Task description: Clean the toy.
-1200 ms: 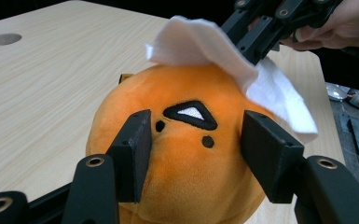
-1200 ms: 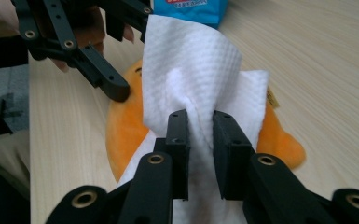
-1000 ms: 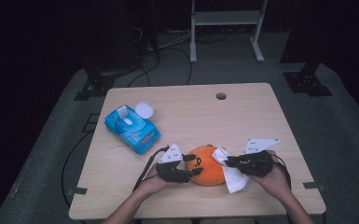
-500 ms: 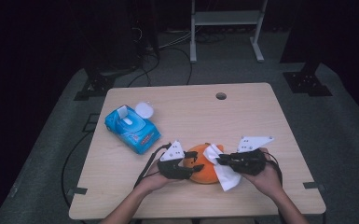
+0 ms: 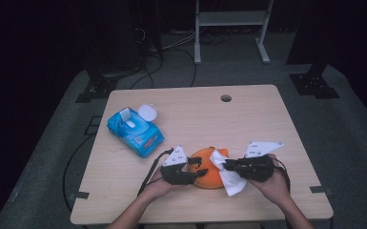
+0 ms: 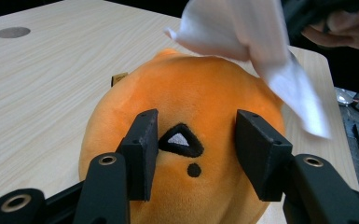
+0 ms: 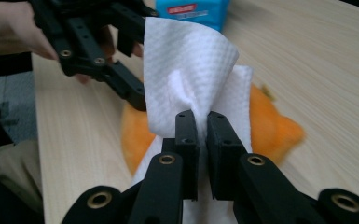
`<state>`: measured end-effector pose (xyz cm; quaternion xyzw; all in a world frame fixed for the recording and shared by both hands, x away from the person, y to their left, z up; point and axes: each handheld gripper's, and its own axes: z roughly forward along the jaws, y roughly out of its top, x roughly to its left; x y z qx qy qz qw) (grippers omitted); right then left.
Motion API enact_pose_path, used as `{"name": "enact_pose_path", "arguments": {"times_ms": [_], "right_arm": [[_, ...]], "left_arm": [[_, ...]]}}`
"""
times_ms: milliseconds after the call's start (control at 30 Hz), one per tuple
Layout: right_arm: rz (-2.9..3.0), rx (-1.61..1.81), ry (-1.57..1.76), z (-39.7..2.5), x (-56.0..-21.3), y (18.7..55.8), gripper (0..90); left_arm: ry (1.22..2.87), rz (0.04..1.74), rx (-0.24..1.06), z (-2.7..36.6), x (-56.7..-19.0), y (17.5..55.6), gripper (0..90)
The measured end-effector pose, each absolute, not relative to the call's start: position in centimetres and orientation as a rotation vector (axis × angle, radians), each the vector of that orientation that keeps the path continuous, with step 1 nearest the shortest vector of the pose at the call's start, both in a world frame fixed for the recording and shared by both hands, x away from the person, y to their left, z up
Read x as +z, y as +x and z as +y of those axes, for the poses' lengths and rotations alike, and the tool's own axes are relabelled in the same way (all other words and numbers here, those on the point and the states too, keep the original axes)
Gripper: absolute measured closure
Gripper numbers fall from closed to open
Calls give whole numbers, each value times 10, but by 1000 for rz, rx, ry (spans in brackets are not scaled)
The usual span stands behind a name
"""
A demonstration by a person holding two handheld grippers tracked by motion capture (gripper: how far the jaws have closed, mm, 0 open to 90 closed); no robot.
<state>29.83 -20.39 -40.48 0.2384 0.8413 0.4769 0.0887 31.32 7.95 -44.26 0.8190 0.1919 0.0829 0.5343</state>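
A person sits at the near edge of a light wooden table [image 5: 267,124], a black two-jaw gripper in each hand. An orange plush [image 5: 208,168] lies near the middle of that near edge, between the two grippers.

The left gripper [image 5: 196,172] reaches in from the plush's left side. In the left gripper view its jaws stand apart, one on each side of a small black-and-white triangle and a black dot on the plush's [image 6: 186,121] face, and both press against the fabric without closing on it.

The right gripper [image 5: 227,165] comes in from the plush's right side. In the right gripper view its jaws are pressed together on a bunched fold of a white wipe [image 7: 193,84]. The wipe [image 5: 226,172] drapes over the right side of the plush and hangs down to the table just beside it; in the left gripper view the wipe [image 6: 256,42] lies across the plush's top, far side.

A blue wipe pack [image 5: 134,131] with its round white lid [image 5: 147,112] flipped open sits toward the table's left edge, well apart from the plush. A small round hole [image 5: 226,98] is cut near the far edge.

The table stands on grey carpet [image 5: 352,129] in a dark room. Black cables [image 5: 171,62] run across the floor beyond it, and the legs of a white frame [image 5: 231,28] rise behind
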Motion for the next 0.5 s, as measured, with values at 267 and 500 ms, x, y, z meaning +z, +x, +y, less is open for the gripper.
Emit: {"name": "enact_pose_path", "arguments": {"times_ms": [267,500], "right_arm": [[2514,1317,811,-218,-421,303,834],[2506,1368,713,-198,-408,298,834]], "left_arm": [[1955,441,190,78,-443,308,497],[1963,429,185,79,-444,307,497]]}}
